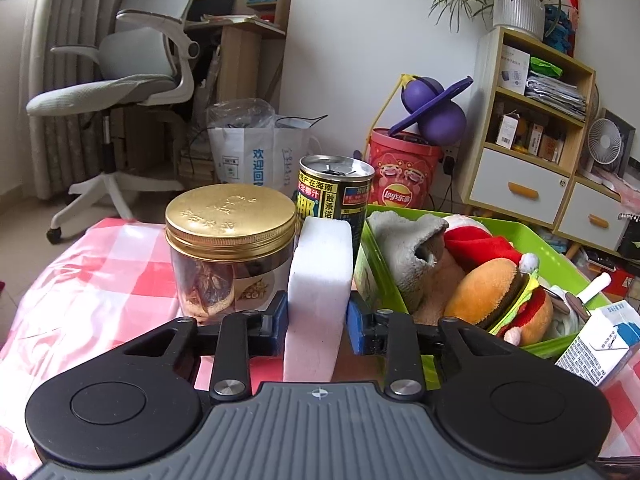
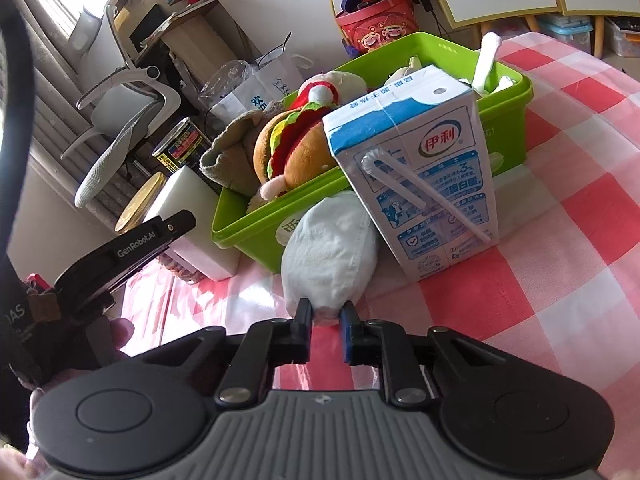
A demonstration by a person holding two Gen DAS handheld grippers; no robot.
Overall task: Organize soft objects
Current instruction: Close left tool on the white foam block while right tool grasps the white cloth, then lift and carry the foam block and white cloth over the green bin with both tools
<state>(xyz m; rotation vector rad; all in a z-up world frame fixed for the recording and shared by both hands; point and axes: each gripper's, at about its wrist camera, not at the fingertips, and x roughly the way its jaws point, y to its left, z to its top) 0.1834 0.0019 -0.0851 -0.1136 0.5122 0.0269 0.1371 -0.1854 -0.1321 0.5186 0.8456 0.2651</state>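
A white sponge block (image 1: 320,280) stands on end between the jaws of my left gripper (image 1: 318,312), which is shut on its sides. The same sponge (image 2: 192,216) shows beside the left gripper's body in the right wrist view. My right gripper (image 2: 326,316) is shut on the near end of a pale blue-white cloth bundle (image 2: 328,252) lying on the checked tablecloth against the green bin (image 2: 508,120). The green bin (image 1: 552,256) holds a burger plush (image 1: 496,292), a red plush and a grey cloth (image 1: 408,248).
A gold-lidded jar (image 1: 230,248) and a drink can (image 1: 334,192) stand just left of and behind the sponge. A milk carton (image 2: 424,176) leans beside the cloth bundle, in front of the bin. An office chair, shelves and a red bucket stand beyond the table.
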